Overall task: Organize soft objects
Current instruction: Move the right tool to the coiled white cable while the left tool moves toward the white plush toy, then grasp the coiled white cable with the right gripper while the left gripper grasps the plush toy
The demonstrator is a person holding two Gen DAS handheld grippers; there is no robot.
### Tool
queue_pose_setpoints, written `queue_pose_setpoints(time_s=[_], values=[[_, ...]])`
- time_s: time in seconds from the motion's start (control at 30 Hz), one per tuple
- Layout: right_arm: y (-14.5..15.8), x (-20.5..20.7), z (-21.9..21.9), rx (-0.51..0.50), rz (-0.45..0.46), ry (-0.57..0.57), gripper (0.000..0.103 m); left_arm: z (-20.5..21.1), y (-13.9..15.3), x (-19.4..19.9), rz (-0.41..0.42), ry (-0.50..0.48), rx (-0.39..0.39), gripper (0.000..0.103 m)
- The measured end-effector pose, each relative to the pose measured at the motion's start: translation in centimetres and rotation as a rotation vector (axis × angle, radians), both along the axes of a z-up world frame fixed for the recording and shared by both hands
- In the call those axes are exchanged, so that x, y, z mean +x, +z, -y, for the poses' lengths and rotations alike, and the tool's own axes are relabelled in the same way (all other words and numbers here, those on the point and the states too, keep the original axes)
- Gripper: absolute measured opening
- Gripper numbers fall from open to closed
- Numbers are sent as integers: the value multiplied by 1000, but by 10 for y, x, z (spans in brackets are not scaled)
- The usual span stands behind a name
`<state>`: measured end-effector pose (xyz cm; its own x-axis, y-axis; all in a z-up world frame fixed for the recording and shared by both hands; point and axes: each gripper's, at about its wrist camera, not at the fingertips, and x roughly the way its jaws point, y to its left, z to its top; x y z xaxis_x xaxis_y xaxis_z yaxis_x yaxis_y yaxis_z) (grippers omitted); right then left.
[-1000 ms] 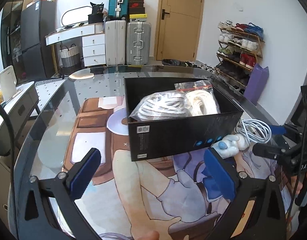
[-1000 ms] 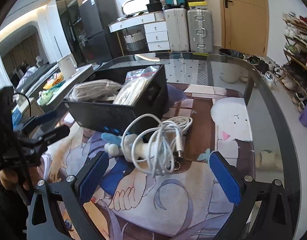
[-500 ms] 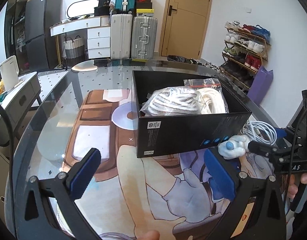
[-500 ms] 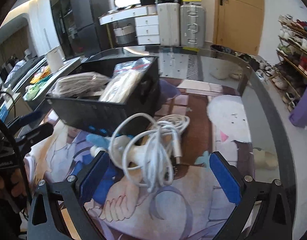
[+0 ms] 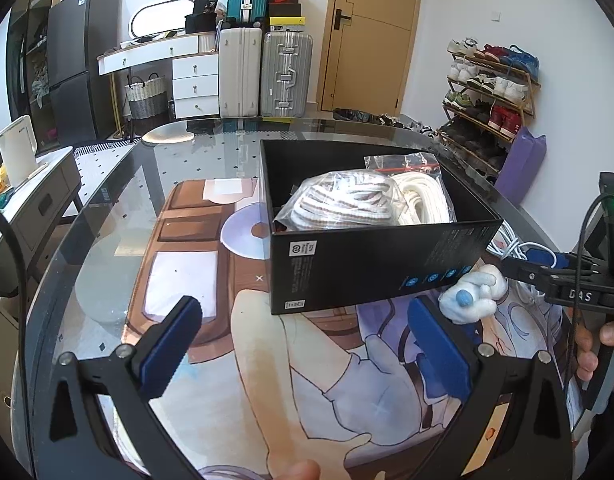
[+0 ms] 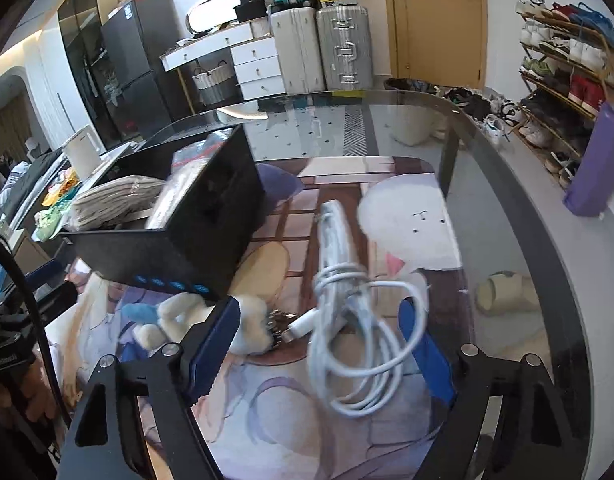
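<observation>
A black box (image 5: 371,264) stands on the glass table and holds a bagged striped rope (image 5: 343,204) and a bagged white rope (image 5: 419,196). It also shows in the right wrist view (image 6: 175,240). A white and blue plush toy (image 5: 471,296) lies by the box's near right corner, and in the right wrist view (image 6: 175,316) it sits left of my right gripper. A coiled white cable (image 6: 343,328) lies between the fingers of my right gripper (image 6: 319,344), which is open around it. My left gripper (image 5: 303,348) is open and empty in front of the box.
A printed anime mat (image 5: 195,280) covers the table's middle. The glass table's curved edge (image 6: 547,248) runs close on the right. Suitcases (image 5: 263,72), a white dresser and a shoe rack (image 5: 491,80) stand beyond the table. The other gripper shows at the right edge (image 5: 567,280).
My right gripper has moved forward and down over the white cable, which now lies between its fingers. My left gripper has drifted a little nearer to the box.
</observation>
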<state>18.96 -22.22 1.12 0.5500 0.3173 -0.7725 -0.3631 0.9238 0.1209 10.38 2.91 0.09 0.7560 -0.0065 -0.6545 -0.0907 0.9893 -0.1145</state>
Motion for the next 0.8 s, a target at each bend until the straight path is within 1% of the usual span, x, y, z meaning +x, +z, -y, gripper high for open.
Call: queue_pose_setpoints(time_s=[0.07, 0.1, 0.17, 0.2, 0.33, 0.37, 0.4, 0.43, 0.47, 0.6, 0.8], values=[[-3, 5, 2, -8, -11, -3, 82, 0, -1, 0, -3, -1, -1, 103], [-2, 6, 3, -14, -12, -4, 78, 0, -1, 0, -4, -2, 0, 103], [-4, 9, 3, -25, -16, 1, 75, 0, -1, 0, -3, -2, -1, 103], [-4, 11, 3, -27, -19, 4, 71, 0, -1, 0, -4, -3, -1, 103], [-8, 14, 2, -11, -36, 28, 64, 0, -1, 0, -4, -2, -1, 103], [-9, 15, 1, -8, -42, 32, 60, 0, -1, 0, -5, -2, -1, 103], [-9, 15, 1, -7, -45, 38, 57, 1, -1, 0, -5, -2, 0, 103], [-10, 15, 0, -12, -42, 48, 57, 0, -1, 0, -5, -2, 0, 103], [-10, 14, -2, -18, -38, 58, 54, 0, -1, 0, -4, -2, 0, 103], [-10, 11, -7, -26, -31, 87, 49, 0, -2, 0, -7, -3, -2, 103], [-10, 1, -12, -31, -31, 129, 48, 0, -3, 0, -8, -3, -2, 103]])
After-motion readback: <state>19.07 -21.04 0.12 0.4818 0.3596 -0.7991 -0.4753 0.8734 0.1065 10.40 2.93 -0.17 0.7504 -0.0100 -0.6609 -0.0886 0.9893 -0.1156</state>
